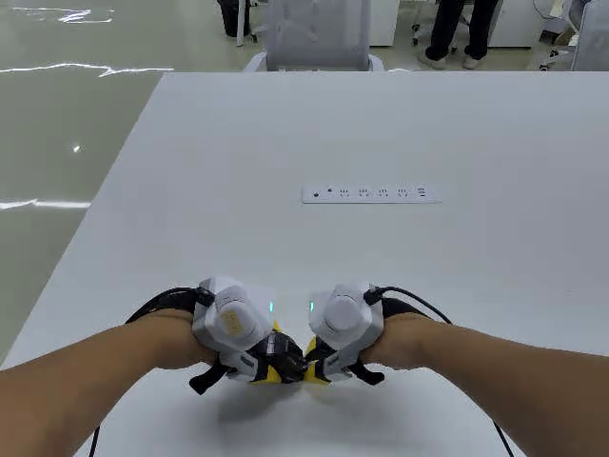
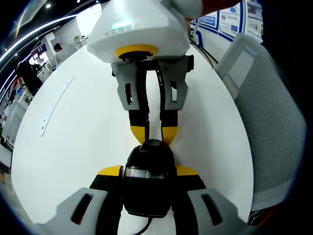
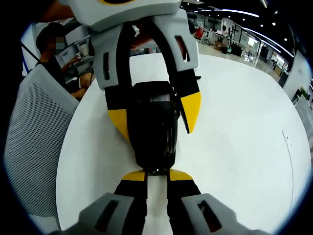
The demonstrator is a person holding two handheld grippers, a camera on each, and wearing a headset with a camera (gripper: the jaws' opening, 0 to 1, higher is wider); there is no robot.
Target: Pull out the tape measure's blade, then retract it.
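White desk (image 1: 285,143) surface runs bare from the grippers to its far edge, where a pale mesh chair (image 1: 319,33) is pushed in and a person's legs (image 1: 461,33) stand on the floor beyond. A flat white power strip (image 1: 371,194) lies at mid-desk, well apart from the work. The desk's left edge slants down toward the viewer, with glossy grey-green floor (image 1: 67,143) alongside it.

Close to the near edge, the two hand-held grippers meet tip to tip. The left gripper (image 1: 269,367) is clenched on the black tape measure (image 1: 284,354), its yellow-tipped jaws pressed against both sides of the case. Its own view shows the case (image 2: 146,181) seated between those jaws (image 2: 149,170), with open white desk on either side and the power strip (image 2: 54,105) off toward the far rim.

The right gripper (image 1: 314,369) faces it, its jaws narrowed to a thin gap right at the case's front end (image 2: 154,134). In the right gripper view the yellow tips (image 3: 157,175) touch the lower end of the case (image 3: 154,132), which sits in the left gripper (image 3: 155,117). Whether they pinch the blade's end cannot be told, and no blade shows drawn out.

Black cables (image 1: 419,303) loop back from both grippers past the wrists. A mesh chair (image 3: 34,122) stands just off the desk's near edge.
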